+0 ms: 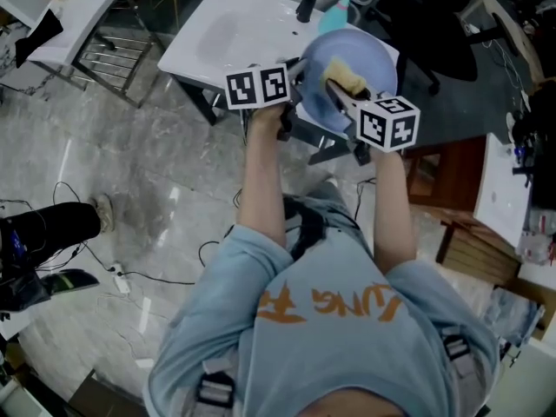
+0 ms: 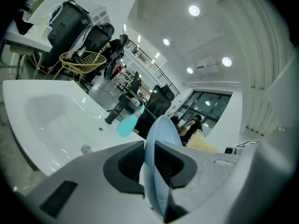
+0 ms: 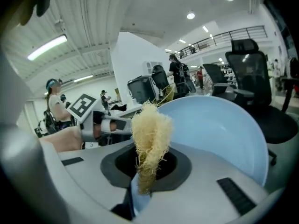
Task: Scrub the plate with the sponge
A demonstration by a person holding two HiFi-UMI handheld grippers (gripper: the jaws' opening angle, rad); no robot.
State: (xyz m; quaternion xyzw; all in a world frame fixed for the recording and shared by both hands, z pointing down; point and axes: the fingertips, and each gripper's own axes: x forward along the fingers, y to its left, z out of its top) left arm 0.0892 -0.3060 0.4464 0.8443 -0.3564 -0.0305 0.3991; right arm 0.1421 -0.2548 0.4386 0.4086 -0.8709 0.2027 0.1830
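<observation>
Over the sink's (image 1: pixel 217 33) right end, clamping the plate (image 1: pixel 373 55) by its left rim in the left gripper (image 1: pixel 300 88), tilted up on edge. Pinching the sponge (image 1: pixel 346 78) in the right gripper (image 1: pixel 340 95), right at the plate's near face.

The faucet (image 1: pixel 306 7) and bottle (image 1: pixel 342 3) are standing close behind the plate (image 1: pixel 373 59); the basin (image 1: pixel 217 37) is lying open at left.
</observation>
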